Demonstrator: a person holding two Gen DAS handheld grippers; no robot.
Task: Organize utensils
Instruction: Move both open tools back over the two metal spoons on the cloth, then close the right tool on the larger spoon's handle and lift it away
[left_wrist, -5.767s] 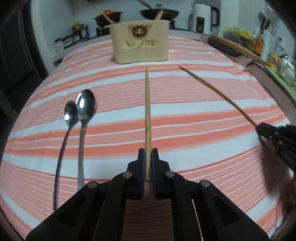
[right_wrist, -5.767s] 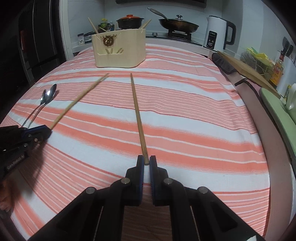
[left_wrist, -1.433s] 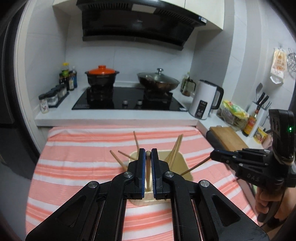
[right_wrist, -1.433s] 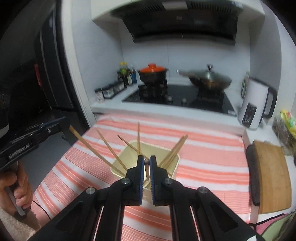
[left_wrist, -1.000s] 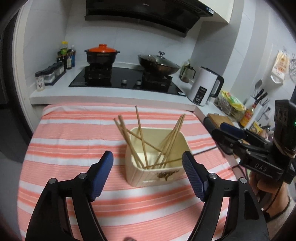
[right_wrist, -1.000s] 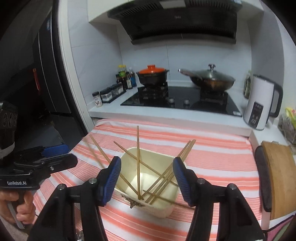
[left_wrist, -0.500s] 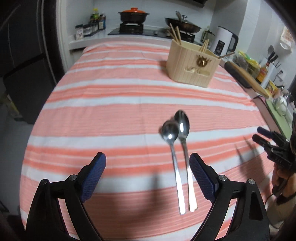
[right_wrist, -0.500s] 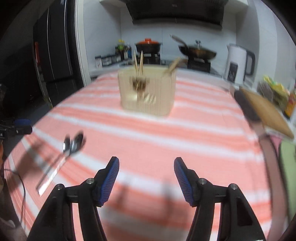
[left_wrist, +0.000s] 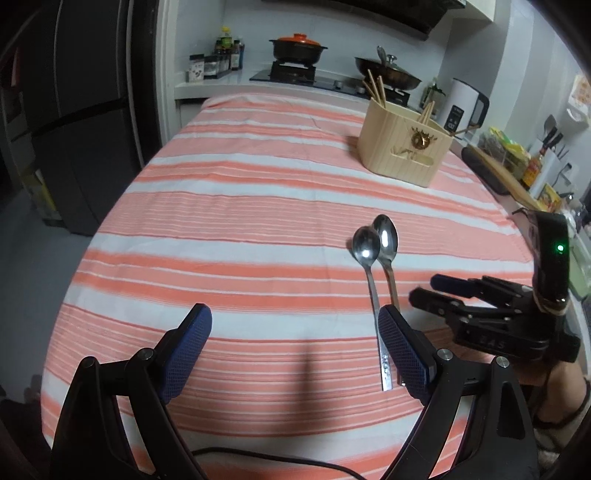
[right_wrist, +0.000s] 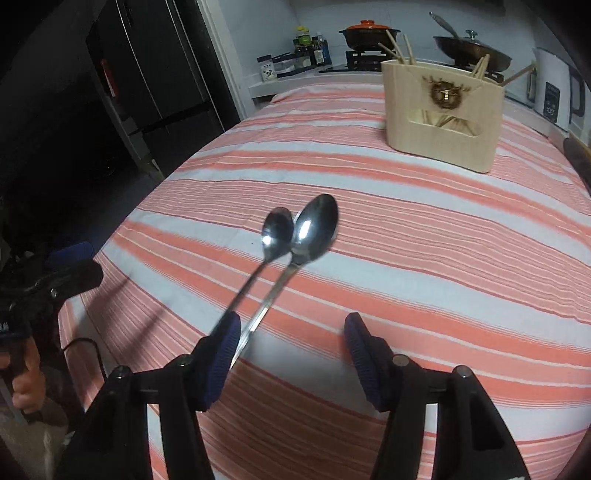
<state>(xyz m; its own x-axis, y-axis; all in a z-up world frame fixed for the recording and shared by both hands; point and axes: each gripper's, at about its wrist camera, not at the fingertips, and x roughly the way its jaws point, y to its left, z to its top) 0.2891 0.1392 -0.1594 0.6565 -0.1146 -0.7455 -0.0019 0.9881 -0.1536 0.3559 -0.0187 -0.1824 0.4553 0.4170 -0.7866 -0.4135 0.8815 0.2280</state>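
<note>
Two steel spoons lie side by side on the striped cloth, a smaller spoon and a larger spoon, bowls pointing away. My left gripper is open and empty, low over the cloth; the spoon handles end by its right finger. My right gripper is open and empty, with the handles running under its left finger; it also shows in the left wrist view. The beige utensil holder stands at the far side with several chopsticks in it.
A stove with an orange-lidded pot and a wok, a white kettle and a cutting board lie beyond and right of the table. A dark fridge stands left. A cable crosses the near table edge.
Both grippers dropped their chopsticks into the holder, opened, and pulled back. In the last half second both moved lower and closer to the two spoons.
</note>
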